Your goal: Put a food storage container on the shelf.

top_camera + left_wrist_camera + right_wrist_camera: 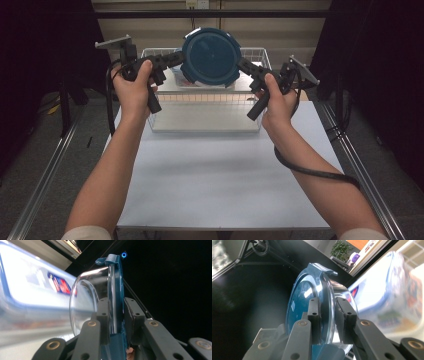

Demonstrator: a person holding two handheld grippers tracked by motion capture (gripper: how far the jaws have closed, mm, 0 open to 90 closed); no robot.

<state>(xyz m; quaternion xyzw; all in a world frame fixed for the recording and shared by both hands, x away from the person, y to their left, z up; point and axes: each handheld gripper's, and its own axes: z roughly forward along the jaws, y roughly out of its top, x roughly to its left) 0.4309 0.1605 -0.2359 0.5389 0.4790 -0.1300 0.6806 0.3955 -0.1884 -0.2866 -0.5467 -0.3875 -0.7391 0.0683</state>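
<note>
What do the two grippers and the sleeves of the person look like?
Both the left gripper and the right gripper are black, with linked jaws showing round brass-coloured pivots. Each carries a grey three-cornered plate and trails a black cable. The short sleeves are cream.

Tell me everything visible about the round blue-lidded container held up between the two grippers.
The container is a round clear bowl, glass or plastic by its look, closed with a dark teal lid with latch tabs. It is held on edge, lid facing the camera, above the wire basket. The left gripper and right gripper each clamp its rim from opposite sides.
</note>
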